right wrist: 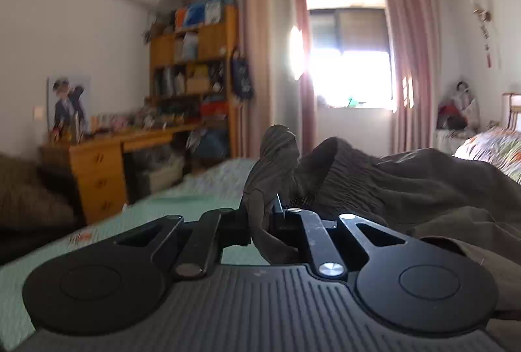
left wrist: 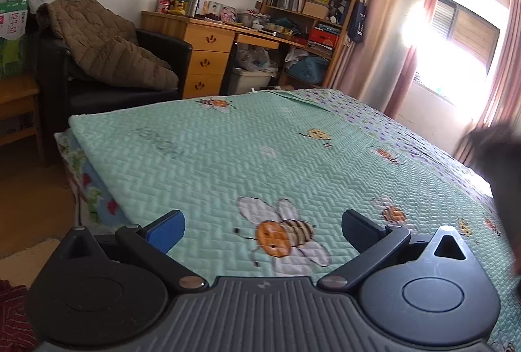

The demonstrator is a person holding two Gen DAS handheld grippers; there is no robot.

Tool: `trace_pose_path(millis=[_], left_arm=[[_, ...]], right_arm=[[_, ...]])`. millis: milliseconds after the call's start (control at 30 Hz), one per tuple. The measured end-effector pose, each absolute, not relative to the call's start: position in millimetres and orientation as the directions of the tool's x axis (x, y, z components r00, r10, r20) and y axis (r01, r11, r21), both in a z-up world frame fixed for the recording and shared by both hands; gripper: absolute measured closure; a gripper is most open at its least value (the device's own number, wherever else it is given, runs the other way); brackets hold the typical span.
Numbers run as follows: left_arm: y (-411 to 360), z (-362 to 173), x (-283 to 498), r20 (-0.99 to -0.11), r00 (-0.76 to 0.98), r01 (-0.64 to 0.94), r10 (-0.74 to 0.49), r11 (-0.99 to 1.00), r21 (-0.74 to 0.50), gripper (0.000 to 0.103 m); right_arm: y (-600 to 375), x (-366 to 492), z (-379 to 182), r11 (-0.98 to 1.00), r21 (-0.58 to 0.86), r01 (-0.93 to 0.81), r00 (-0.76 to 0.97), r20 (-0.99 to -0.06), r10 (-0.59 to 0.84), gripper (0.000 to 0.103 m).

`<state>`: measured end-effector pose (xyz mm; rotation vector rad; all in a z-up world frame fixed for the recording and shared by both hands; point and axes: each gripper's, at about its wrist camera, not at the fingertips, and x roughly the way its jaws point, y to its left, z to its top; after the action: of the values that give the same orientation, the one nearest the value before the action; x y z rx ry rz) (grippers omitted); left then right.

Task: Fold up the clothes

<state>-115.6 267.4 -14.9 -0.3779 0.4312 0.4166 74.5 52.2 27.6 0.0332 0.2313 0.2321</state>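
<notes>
Left wrist view: left tongs spread wide at the lower middle of the frame, nothing between the pads, above the green bee-print quilt on the bed. Dark blurred cloth at the right edge, apart from the tongs. Wooden desk at the upper middle. Right wrist view: right tongs pressed together at the centre, pinching a fold of the dark olive garment; rest of the garment bunched across the right half, over the quilt.
</notes>
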Motion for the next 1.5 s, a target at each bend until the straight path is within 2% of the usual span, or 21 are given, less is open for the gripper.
trace_pose_path(millis=[67, 167, 267, 300, 333, 467, 600, 700, 833, 900, 1000, 1167, 1200, 1300, 1367, 1500], left_arm=[[275, -18, -121, -0.479, 0.818, -0.472, 0.318, 0.847, -0.245, 0.001], [288, -25, -130, -0.490, 0.808, -0.489, 0.328, 0.837, -0.246, 0.001], [300, -34, -135, -0.507, 0.796, -0.507, 0.332, 0.823, -0.257, 0.001], [302, -37, -134, -0.511, 0.793, -0.510, 0.331, 0.819, -0.261, 0.001], [305, -39, -133, -0.515, 0.791, -0.513, 0.330, 0.816, -0.266, 0.001], [306, -47, -127, -0.530, 0.787, -0.516, 0.317, 0.808, -0.285, 0.001], [296, -52, -124, -0.535, 0.791, -0.499, 0.296, 0.818, -0.286, 0.001], [288, -55, -121, -0.538, 0.795, -0.486, 0.282, 0.826, -0.285, 0.001], [277, -51, -120, -0.524, 0.804, -0.469, 0.282, 0.843, -0.266, 0.001], [274, -50, -119, -0.522, 0.803, -0.470, 0.288, 0.845, -0.255, 0.001], [273, -51, -118, -0.528, 0.798, -0.477, 0.292, 0.841, -0.255, 0.001], [270, -52, -120, -0.532, 0.794, -0.483, 0.292, 0.835, -0.263, 0.001], [270, -52, -120, -0.532, 0.795, -0.482, 0.291, 0.836, -0.263, 0.001], [272, -52, -121, -0.533, 0.795, -0.481, 0.289, 0.835, -0.266, 0.001], [272, -51, -121, -0.531, 0.799, -0.471, 0.283, 0.843, -0.260, 0.001], [271, -51, -121, -0.500, 0.810, -0.447, 0.307, 0.875, -0.187, 0.001]], right_arm=[[103, 67, -32, 0.962, 0.043, -0.271, 0.902, -0.336, 0.269, 0.091], [158, 46, -91, 0.927, -0.022, -0.375, 0.817, -0.480, 0.319, 0.082], [188, 1, -105, 0.877, -0.042, -0.478, 0.761, -0.519, 0.390, 0.066], [189, -11, -101, 0.863, -0.054, -0.503, 0.756, -0.511, 0.409, 0.051], [186, -20, -96, 0.846, -0.056, -0.530, 0.747, -0.503, 0.435, 0.041], [167, -33, -72, 0.812, -0.037, -0.583, 0.725, -0.475, 0.499, 0.039], [109, -50, -67, 0.805, 0.058, -0.590, 0.707, -0.446, 0.549, 0.037], [64, -59, -71, 0.808, 0.164, -0.565, 0.685, -0.453, 0.571, 0.036], [-7, -68, -90, 0.817, 0.388, -0.427, 0.668, -0.474, 0.574, 0.036], [-35, -76, -100, 0.817, 0.431, -0.382, 0.667, -0.484, 0.567, 0.036], [-47, -91, -108, 0.838, 0.387, -0.384, 0.681, -0.494, 0.540, 0.036], [8, -109, -99, 0.840, 0.006, -0.543, 0.729, -0.493, 0.475, 0.036], [24, -109, -98, 0.820, -0.075, -0.568, 0.737, -0.491, 0.465, 0.032], [66, -96, -101, 0.780, -0.258, -0.570, 0.779, -0.472, 0.413, 0.029], [83, -81, -103, 0.781, -0.288, -0.554, 0.787, -0.488, 0.378, 0.029], [70, -82, -104, 0.825, -0.213, -0.524, 0.786, -0.494, 0.372, 0.029]])
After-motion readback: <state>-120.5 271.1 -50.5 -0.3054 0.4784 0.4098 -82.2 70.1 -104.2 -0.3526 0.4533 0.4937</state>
